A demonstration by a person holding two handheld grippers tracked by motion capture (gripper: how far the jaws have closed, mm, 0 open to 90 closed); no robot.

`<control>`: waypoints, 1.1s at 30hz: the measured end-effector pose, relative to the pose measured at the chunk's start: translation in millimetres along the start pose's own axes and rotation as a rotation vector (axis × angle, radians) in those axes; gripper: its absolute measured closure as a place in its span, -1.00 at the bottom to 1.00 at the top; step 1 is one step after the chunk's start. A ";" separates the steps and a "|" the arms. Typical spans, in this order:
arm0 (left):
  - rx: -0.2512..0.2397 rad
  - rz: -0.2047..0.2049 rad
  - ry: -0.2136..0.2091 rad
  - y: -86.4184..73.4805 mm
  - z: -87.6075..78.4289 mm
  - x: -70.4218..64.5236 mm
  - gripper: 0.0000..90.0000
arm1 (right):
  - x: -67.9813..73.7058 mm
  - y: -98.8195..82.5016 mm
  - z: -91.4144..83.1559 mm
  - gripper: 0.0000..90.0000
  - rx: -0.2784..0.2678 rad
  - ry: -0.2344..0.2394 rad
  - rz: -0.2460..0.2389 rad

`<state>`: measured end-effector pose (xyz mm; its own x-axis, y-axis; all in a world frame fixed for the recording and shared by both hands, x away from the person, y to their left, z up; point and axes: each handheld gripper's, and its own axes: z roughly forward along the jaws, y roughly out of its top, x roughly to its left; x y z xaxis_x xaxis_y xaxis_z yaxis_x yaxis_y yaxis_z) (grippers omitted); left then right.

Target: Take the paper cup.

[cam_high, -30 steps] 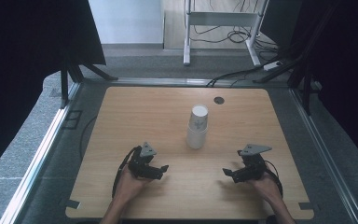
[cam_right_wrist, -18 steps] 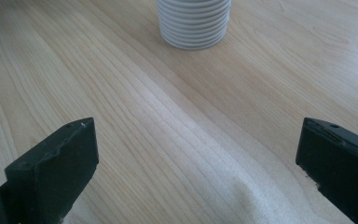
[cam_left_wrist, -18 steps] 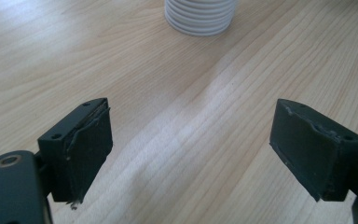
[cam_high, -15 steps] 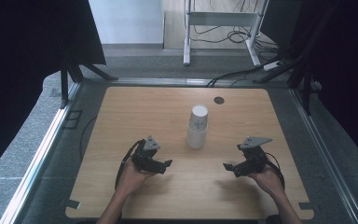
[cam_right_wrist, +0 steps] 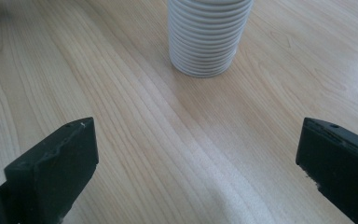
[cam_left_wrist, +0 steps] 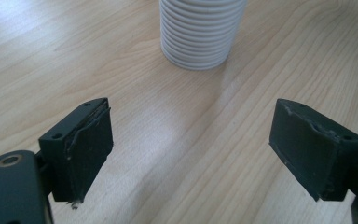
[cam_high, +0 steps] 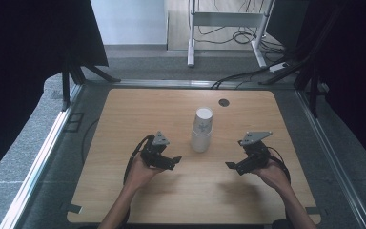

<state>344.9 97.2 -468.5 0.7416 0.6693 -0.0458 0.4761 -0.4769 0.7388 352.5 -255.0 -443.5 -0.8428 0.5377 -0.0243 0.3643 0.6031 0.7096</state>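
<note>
A tall stack of white paper cups (cam_high: pixel 202 130) stands upside down near the middle of the wooden table (cam_high: pixel 124 114). My left gripper (cam_high: pixel 175 162) is low over the table just left of the stack, jaws open and empty, pointing at it. My right gripper (cam_high: pixel 229 166) sits to the stack's right, also open and empty. In the left gripper view the ribbed stack (cam_left_wrist: pixel 200 32) rises ahead of the gripper (cam_left_wrist: pixel 191 149). From the right gripper view the cup stack (cam_right_wrist: pixel 208 37) stands ahead of that gripper (cam_right_wrist: pixel 196 168), whose jaws are spread wide.
A small dark round cable hole (cam_high: pixel 224 102) lies at the table's back right. Metal rails (cam_high: pixel 43 152) border the table on both sides. Cables (cam_high: pixel 238 78) and a white frame stand on the floor beyond the far edge.
Both grippers have crept slightly forward and inward toward the cup stack. Their jaws stayed open.
</note>
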 end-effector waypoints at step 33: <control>-0.033 0.052 -0.024 42.0 33.3 -2.7 -0.70 | -20.3 59.7 0.8 -0.85 0.126 0.029 0.005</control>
<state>378.6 56.4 -459.7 0.7761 0.6302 -0.0227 0.4211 -0.4911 0.7625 391.6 -229.5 -401.3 -0.8510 0.5252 0.0007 0.4144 0.6706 0.6152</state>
